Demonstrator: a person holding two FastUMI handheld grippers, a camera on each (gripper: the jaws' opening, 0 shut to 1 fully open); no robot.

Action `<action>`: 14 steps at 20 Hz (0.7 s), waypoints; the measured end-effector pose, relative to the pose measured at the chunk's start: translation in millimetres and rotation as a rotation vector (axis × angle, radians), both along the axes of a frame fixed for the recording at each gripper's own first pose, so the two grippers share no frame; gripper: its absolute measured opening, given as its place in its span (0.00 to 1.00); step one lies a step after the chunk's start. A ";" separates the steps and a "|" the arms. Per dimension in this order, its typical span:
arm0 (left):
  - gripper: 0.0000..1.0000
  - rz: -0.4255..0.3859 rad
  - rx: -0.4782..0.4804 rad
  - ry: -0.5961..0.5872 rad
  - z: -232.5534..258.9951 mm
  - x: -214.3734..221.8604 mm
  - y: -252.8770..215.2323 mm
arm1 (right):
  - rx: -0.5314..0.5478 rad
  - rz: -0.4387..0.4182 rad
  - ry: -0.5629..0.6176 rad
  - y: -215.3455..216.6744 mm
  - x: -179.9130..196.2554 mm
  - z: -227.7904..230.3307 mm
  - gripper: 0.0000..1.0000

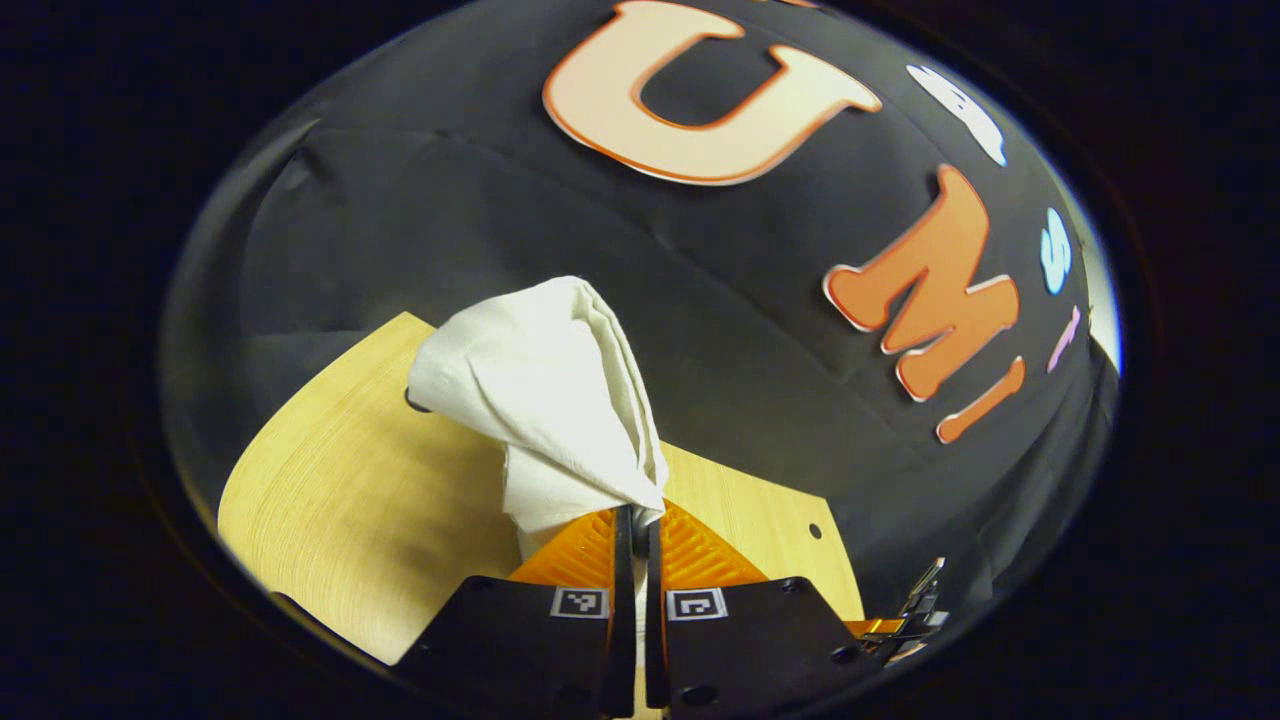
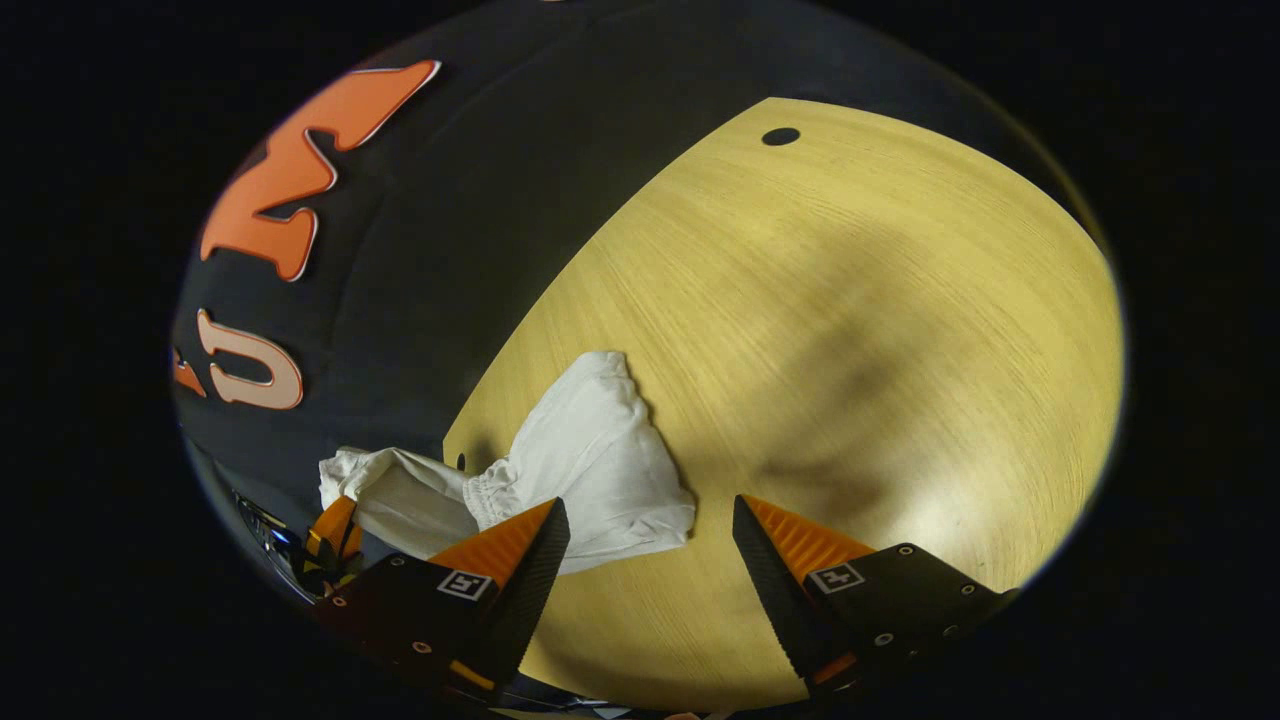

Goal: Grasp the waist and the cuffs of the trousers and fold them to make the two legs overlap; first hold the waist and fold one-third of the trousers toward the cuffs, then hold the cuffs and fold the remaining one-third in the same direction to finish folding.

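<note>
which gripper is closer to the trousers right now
Left. The left gripper is shut on the trousers, lifting a bunch of cloth. The right gripper is open over the table, fingers spread just short of the cloth, not touching it.

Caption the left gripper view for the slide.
Left gripper shut on white trousers, lifting them above the wooden table.

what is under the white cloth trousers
Pale wooden table lies under the white cloth trousers; one end hangs lifted in the shut left gripper. Whatever lies beneath the bunched cloth is covered.
</note>
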State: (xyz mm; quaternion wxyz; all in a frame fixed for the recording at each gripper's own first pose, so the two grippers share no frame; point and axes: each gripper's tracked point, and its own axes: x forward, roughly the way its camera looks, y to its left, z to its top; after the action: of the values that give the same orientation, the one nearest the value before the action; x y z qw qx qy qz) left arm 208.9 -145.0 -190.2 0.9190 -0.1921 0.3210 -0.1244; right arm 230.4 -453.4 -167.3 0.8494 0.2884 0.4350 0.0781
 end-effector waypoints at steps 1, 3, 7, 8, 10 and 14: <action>0.07 -0.023 0.027 -0.001 -2.1 -0.9 -16.1 | 0.005 -0.012 0.002 -10.7 -0.9 0.8 0.99; 0.07 -0.071 0.078 0.002 -11.3 -1.8 -45.2 | 0.014 -0.037 0.005 -32.4 -4.7 -1.1 0.99; 0.07 -0.171 0.174 0.021 -38.2 -11.1 -95.9 | 0.030 -0.087 0.016 -69.4 -8.1 -6.5 0.99; 0.07 -0.192 0.192 0.030 -46.4 -11.9 -105.7 | 0.033 -0.098 0.020 -77.8 -8.0 -7.5 0.99; 0.08 -0.242 0.228 0.053 -65.1 -20.6 -129.1 | 0.041 -0.115 0.025 -88.8 -8.7 -11.4 0.99; 0.05 -0.307 0.324 0.096 -99.8 -34.4 -164.1 | 0.043 -0.139 0.031 -109.5 -13.9 -14.0 0.99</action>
State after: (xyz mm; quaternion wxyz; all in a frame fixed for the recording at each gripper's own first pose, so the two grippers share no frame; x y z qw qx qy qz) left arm 174.5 -309.1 -290.0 0.8918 0.0033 0.4055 -0.2005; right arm 216.5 -562.9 -181.3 0.8395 0.3374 0.4253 0.0236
